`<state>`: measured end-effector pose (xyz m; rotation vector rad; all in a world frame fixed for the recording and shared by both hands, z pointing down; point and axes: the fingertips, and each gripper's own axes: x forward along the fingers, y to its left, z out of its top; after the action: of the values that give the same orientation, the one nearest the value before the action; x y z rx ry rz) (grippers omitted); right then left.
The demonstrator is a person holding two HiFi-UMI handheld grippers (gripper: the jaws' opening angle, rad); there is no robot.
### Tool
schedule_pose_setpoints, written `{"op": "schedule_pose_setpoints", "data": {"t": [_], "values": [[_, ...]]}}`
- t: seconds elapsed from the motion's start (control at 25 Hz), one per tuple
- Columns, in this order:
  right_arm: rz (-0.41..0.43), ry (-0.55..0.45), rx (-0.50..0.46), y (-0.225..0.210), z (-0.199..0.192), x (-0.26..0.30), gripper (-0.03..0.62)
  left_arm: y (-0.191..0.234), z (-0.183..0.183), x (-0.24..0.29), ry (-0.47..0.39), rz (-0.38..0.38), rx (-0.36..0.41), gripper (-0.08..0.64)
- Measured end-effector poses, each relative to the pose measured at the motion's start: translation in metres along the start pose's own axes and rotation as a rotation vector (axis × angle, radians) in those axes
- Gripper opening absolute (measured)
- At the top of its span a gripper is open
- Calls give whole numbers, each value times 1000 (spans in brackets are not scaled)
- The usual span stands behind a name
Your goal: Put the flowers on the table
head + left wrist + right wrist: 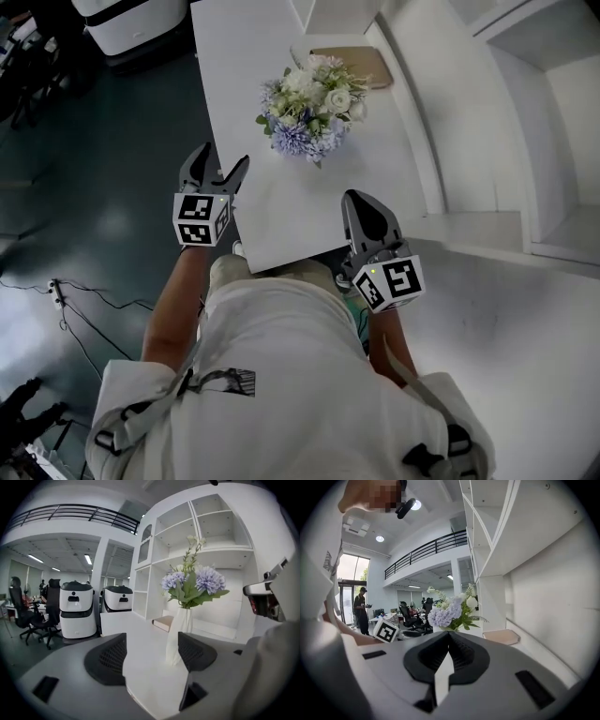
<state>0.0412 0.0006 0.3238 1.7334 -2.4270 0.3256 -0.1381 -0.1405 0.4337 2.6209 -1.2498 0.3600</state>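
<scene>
On the table (281,220), white vase (180,634) — flowers (311,105) inside

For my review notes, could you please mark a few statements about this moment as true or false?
1. The flowers stand on the white table. True.
2. The left gripper grips the vase. False: its fingers are apart, short of the vase.
3. The right gripper has its fingers together, holding nothing. True.
4. The tan book lies between the person and the flowers. False: it lies beyond the flowers.
</scene>
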Motion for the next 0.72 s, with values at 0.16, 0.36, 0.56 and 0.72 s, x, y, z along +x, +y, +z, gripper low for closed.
{"op": "schedule_pose_setpoints", "data": {"t": [0.16, 0.36, 0.56, 0.72], "values": [[0, -30, -3, -20, 10, 8, 11, 10, 19, -17, -17, 65, 19, 253], [9, -61, 14, -39, 17, 18, 11, 24, 43, -36, -47, 136, 31, 110], [37, -69, 29, -50, 23, 20, 11, 30, 71, -52, -82, 173, 39, 26], [38, -85, 23, -57, 30, 28, 11, 39, 97, -67, -133, 208, 64, 15]]}}
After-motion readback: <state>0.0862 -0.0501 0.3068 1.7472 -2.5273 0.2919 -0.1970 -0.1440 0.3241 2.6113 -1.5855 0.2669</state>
